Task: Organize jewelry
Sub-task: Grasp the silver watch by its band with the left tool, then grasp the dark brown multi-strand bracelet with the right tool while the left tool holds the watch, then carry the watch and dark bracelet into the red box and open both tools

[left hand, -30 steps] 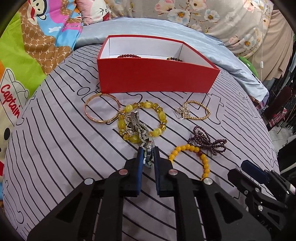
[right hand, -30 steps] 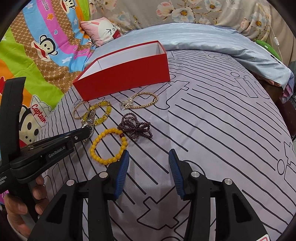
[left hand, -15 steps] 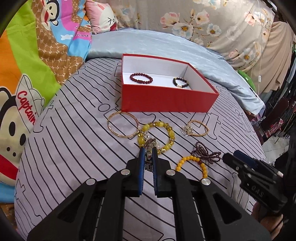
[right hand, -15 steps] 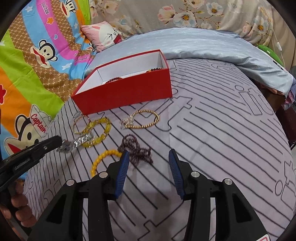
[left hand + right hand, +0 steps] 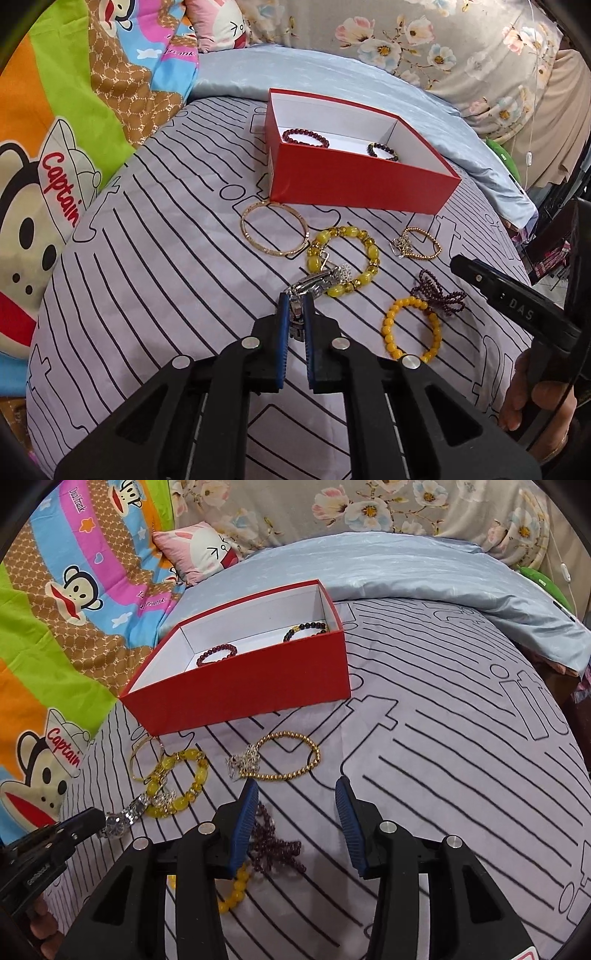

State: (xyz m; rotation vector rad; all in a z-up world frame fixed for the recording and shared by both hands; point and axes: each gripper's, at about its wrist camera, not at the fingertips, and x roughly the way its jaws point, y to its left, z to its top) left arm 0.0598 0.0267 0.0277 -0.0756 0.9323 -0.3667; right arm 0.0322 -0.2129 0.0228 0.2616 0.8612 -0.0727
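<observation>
My left gripper (image 5: 295,300) is shut on a silver watch (image 5: 317,281); the band's free end lies across the yellow crystal bracelet (image 5: 343,258). From the right wrist view the same watch (image 5: 118,821) sticks out of the left gripper (image 5: 88,818). My right gripper (image 5: 295,786) stands open with nothing between its fingers, over the purple bead cluster (image 5: 277,845) and the orange bead bracelet (image 5: 232,890). Just beyond it lies the gold bead bracelet (image 5: 284,757). A gold bangle (image 5: 275,234) rests by the red box (image 5: 362,184), which holds two dark bead bracelets.
Everything lies on a bed with a grey striped sheet (image 5: 461,775). A cartoon blanket (image 5: 55,147) rises at the left and a pale blue quilt (image 5: 424,572) lies behind the box. A person's hand (image 5: 535,406) holds the right gripper's handle.
My left gripper has drawn the watch back out of the yellow bracelet's ring toward the near side. My right gripper has moved forward over the orange and purple bracelets, toward the gold bead bracelet.
</observation>
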